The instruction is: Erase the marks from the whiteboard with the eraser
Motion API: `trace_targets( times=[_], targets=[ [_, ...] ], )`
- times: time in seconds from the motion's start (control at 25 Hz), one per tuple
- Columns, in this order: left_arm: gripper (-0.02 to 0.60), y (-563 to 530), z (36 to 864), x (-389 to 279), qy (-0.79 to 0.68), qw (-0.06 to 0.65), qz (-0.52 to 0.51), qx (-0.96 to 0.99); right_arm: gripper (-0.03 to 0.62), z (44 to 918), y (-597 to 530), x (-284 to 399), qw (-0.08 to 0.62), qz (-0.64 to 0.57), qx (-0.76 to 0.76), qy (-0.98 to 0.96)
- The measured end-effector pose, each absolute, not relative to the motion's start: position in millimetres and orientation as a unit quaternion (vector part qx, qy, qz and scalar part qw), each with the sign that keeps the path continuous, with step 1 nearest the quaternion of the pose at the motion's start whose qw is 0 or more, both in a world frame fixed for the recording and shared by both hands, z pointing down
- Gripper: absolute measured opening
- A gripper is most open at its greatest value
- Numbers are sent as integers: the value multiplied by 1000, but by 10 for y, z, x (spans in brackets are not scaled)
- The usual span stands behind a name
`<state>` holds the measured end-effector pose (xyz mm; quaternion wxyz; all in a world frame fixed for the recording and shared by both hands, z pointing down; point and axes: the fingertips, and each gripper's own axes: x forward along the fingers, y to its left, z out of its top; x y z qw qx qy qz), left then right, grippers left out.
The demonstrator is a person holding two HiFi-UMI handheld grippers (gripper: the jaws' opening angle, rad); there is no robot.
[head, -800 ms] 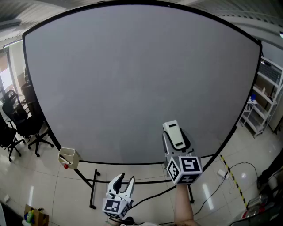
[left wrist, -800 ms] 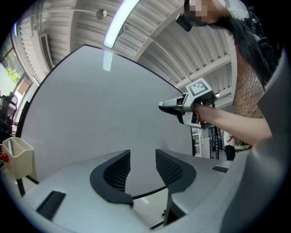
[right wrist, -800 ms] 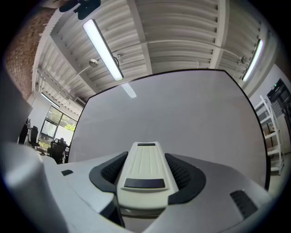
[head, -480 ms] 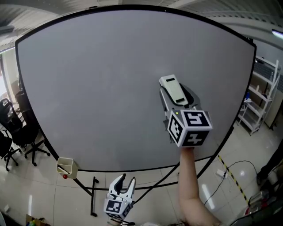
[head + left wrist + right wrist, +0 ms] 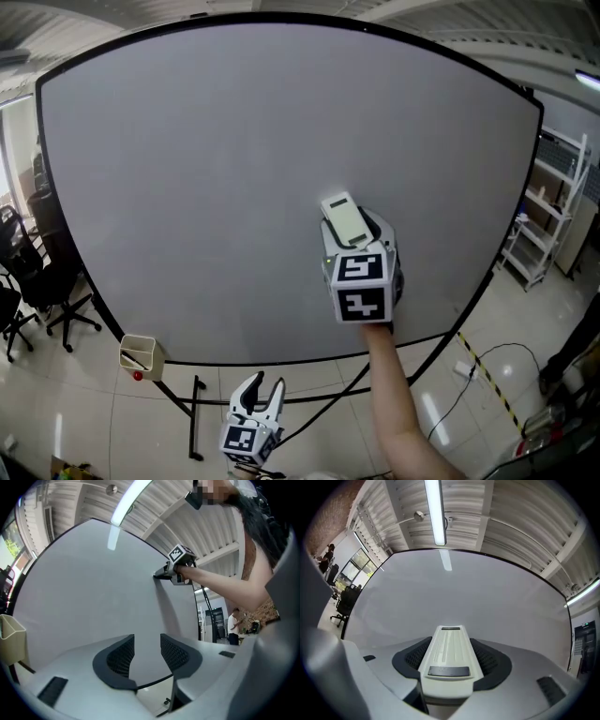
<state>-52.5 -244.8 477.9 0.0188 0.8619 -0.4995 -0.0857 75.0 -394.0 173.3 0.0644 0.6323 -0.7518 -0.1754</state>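
The large whiteboard fills most of the head view and shows no marks that I can make out. My right gripper is shut on the cream eraser and holds it against the board right of the middle. The eraser sits clamped between the dark pads in the right gripper view. My left gripper hangs low below the board's bottom edge, open and empty. From the left gripper view, the right gripper is seen pressed to the whiteboard.
A small beige holder hangs at the board's lower left corner. Black office chairs stand at the left, white shelving at the right. The board stand's black legs and a floor cable lie below.
The right gripper with the eraser rose from the board's lower edge to mid-height, then came back down and slightly left. The left gripper stayed put.
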Motion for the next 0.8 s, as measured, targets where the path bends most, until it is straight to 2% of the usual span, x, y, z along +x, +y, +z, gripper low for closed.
trace_targets(
  times=[0.16,0.24,0.36,0.44,0.64,0.72,0.8],
  targets=[
    [153,-2429,4846,-519,-493,11,-80,866,276,862,-3996,876,-9,-200,644,-739],
    [153,-2389,4808,-480,-491,15,-86,867,278,905,-3957,828,-27,-196,643,-740],
    [153,-2320,4776,-502,-494,22,-87,865,279,1738,-3943,719,9,-179,643,-745],
    [153,-2296,4841,-580,-500,23,-79,862,279,1993,-3957,693,36,-183,645,-741],
    [153,-2305,4865,-668,-517,30,-81,852,276,1019,-3975,765,-19,-189,642,-743],
    [153,-2303,4812,-646,-518,32,-88,850,279,1075,-3954,750,-5,-189,646,-740],
    [153,-2317,4864,-659,-517,23,-81,852,279,1539,-3944,677,27,-179,640,-747]
  ],
)
